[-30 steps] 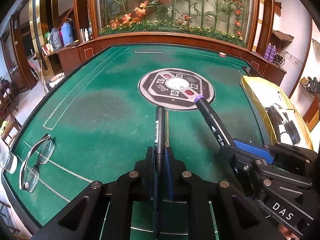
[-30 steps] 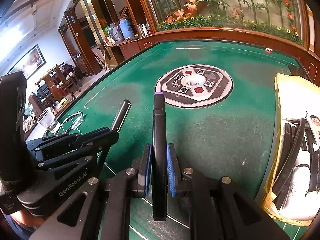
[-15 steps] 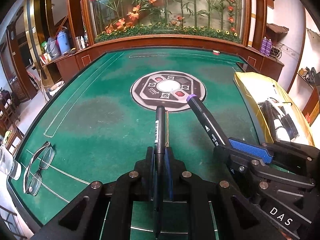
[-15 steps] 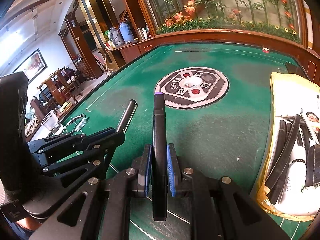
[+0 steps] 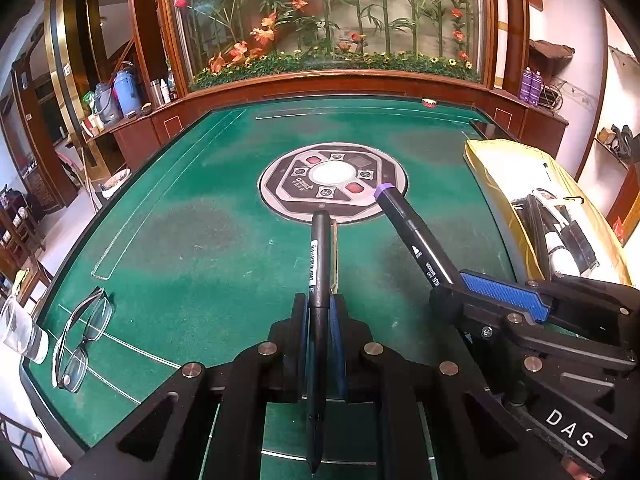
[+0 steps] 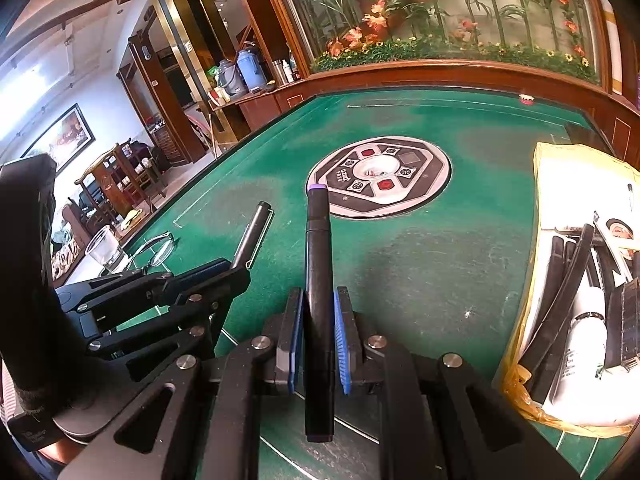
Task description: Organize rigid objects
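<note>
My left gripper (image 5: 319, 308) is shut on a slim black pen (image 5: 320, 256) that points away over the green felt table (image 5: 200, 248). A thick black marker with a purple end (image 6: 318, 264) is clamped in my right gripper (image 6: 318, 312), also pointing forward. In the left wrist view the right gripper (image 5: 460, 280) and its marker (image 5: 416, 236) lie just to the right. Seen from the right wrist, the left gripper (image 6: 236, 268) with the pen (image 6: 252, 236) is at the left. Both are held above the table.
Eyeglasses (image 5: 80, 336) and a clear glass (image 5: 20, 336) lie at the near left edge. A yellow bag (image 6: 560, 280) holding black and white items lies on the right. A round control panel (image 5: 334, 184) is set in the table's middle. Wooden ledges ring the table.
The left wrist view has rolled slightly, so the room and table sit a little differently in the frame. Both grippers keep their hold on pen and marker.
</note>
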Tool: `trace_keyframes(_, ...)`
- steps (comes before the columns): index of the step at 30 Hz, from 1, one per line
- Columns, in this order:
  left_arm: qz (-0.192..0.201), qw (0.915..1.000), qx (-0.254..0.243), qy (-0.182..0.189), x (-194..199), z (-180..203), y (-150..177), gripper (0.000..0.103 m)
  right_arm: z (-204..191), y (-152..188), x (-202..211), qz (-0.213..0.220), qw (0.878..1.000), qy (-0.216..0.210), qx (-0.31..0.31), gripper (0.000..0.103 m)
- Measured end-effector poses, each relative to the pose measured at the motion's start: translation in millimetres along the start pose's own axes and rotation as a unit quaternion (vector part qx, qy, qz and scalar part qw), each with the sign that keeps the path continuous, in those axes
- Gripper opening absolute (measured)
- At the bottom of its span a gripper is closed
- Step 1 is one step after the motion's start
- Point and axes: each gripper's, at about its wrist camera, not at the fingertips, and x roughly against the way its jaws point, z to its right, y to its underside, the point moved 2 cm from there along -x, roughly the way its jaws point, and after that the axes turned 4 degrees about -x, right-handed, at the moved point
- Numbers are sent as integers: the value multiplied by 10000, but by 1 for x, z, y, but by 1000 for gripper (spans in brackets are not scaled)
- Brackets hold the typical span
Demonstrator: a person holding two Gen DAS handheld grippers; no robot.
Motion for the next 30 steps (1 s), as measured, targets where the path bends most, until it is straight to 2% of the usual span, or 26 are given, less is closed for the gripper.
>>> trace_keyframes(7, 23, 10000, -77, 30, 4, 9, -2, 11, 6, 0, 8, 69, 10000, -19, -67, 14)
trace_keyframes(13, 38, 9998, -93, 196, 10, 20, -8, 11, 21, -5, 25, 286, 9993, 18, -235, 14)
trace_keyframes(21, 88, 9978, -27, 651, 19, 44, -26, 10, 54, -14, 49, 461, 9974, 155, -523, 14)
trace_keyframes(30, 118, 9930, -65, 1170, 24, 82, -50, 10, 121, -24, 69, 602, 9903, 694, -1045, 14)
